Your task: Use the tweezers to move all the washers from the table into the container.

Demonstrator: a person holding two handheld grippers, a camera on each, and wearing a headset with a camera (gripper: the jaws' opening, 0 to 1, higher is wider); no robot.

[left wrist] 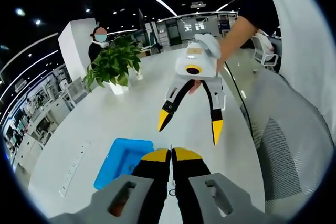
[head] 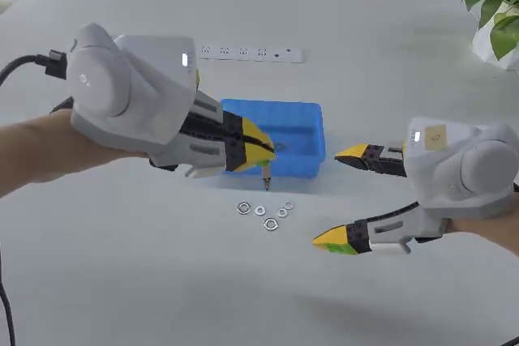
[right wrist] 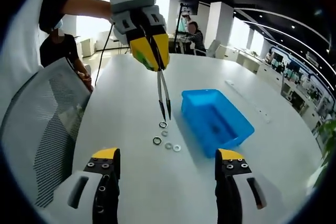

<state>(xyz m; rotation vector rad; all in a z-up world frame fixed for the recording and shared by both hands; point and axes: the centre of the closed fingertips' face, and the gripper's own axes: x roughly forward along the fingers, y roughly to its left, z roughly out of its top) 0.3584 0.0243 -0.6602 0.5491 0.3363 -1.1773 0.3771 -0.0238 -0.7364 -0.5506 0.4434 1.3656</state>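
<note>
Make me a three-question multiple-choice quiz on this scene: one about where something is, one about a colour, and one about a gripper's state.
1. Where do the loose washers lie?
A. on the table beside the container
B. on the power strip
C. in the plant pot

2. What colour is the container?
A. red
B. blue
C. white

3. How does the right gripper stand?
A. shut on a washer
B. shut on the container's rim
C. open, holding nothing

Answers:
1 A: the washers sit in a cluster on the bare tabletop near the container's wall.
2 B: its walls are blue.
3 C: its jaws are spread wide apart with nothing between them. It is the left gripper that holds the tweezers.
</note>
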